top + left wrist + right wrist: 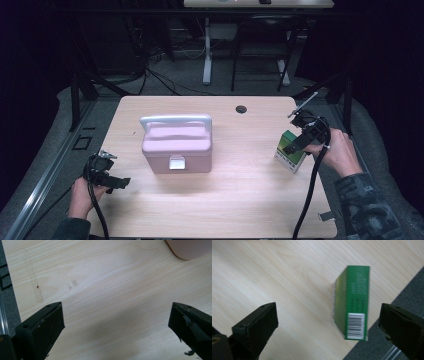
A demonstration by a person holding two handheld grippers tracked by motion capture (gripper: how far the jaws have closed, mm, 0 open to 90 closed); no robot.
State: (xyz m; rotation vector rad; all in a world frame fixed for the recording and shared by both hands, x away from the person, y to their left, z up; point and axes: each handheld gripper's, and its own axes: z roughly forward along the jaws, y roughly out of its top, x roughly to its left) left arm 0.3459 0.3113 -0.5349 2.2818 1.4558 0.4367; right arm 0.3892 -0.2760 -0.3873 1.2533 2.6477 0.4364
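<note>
The bench point(235, 200) is a pale wood-grain top, and I stand at its near edge with a gripper in each hand. Near its middle, a little to my left, sits a pink storage box point(177, 147) with its lid closed, a white carry handle point(175, 120) raised along the far side and a white latch point(177, 162) on the front face. A rounded corner of that box point(192, 248) shows at the top of my left gripper view.

At the right edge of the bench a small green carton point(291, 150) stands on edge, close to the drop-off. In my right gripper view the carton point(352, 302) lies between my jaws but touches neither, its barcode label point(356, 325) toward me.

My right gripper point(295, 145) hovers over the carton with its jaws spread wide and nothing in them. My left gripper point(116, 182) sits low at the left near corner, well apart from the box, jaws also spread wide over bare wood, holding nothing.

A small dark grommet hole point(241, 108) marks the far side of the bench.
</note>
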